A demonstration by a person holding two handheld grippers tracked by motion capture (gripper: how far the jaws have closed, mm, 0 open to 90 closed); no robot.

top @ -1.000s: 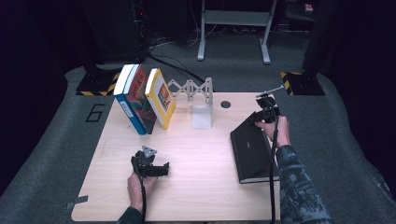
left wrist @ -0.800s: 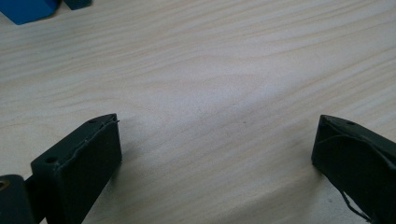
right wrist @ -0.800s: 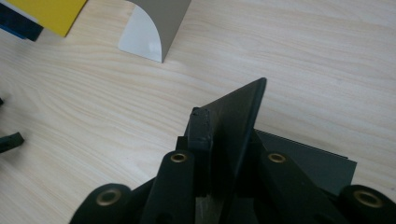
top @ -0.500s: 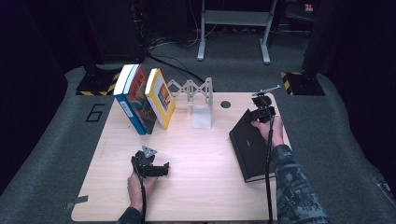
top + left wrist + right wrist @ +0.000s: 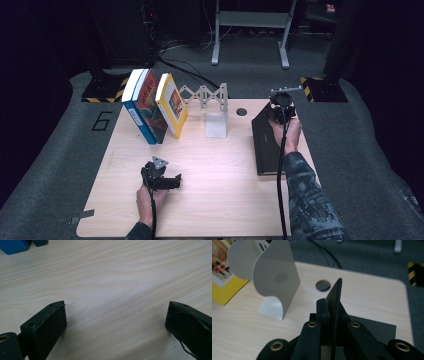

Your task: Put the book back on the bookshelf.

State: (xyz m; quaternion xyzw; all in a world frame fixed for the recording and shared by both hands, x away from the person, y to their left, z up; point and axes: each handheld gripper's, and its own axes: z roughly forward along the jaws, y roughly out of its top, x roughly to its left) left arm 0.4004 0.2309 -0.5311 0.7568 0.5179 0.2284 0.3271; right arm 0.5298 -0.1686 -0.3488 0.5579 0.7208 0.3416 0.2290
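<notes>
Lifting thin black book cover (image 5: 336,300) — matte, rigid.

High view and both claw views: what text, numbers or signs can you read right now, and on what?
"6": a large numeral on the grey floor mat, left of the table.
Blue book, red book and yellow book: cover and spine print too small and blurred to read.
Black book held in the right claw: no lettering visible.
</notes>
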